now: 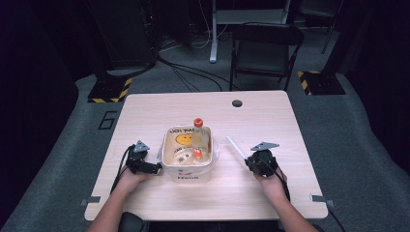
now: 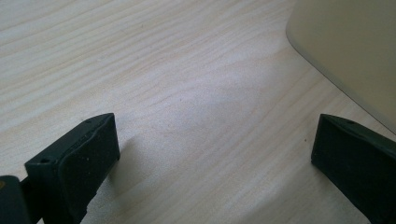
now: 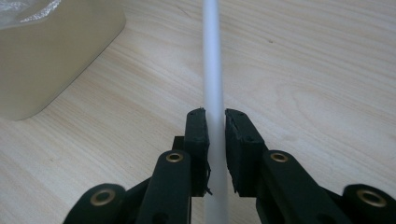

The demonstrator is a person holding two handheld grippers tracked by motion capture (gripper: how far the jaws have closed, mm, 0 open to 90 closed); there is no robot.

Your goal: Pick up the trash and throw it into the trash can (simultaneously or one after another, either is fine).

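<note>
**Observer:** What are you working with right now?

**Operator:** I'm looking at a pale, fine-grained wooden table (image 1: 251, 193) with a cream, round-cornered plastic tub (image 1: 187, 171) sitting in the middle. A clear bottle with an orange cap (image 1: 200, 137) is leaning inside it. My right gripper (image 3: 215, 128) is clamping a thin, smooth white plastic rod (image 3: 212, 70); the jaws are pinching it from both sides, with the rod running straight out ahead over the wood.

**Observer:** Where is that rod lying on the table?

**Operator:** It's pointing up and left from my right hand (image 1: 270, 181), just beside the tub's right side but apart from it.

**Observer:** And the other hand?

**Operator:** My left gripper (image 2: 212, 149) is resting low at the tub's left wall, its matte black jaws standing wide apart with only bare wood between them.
</note>
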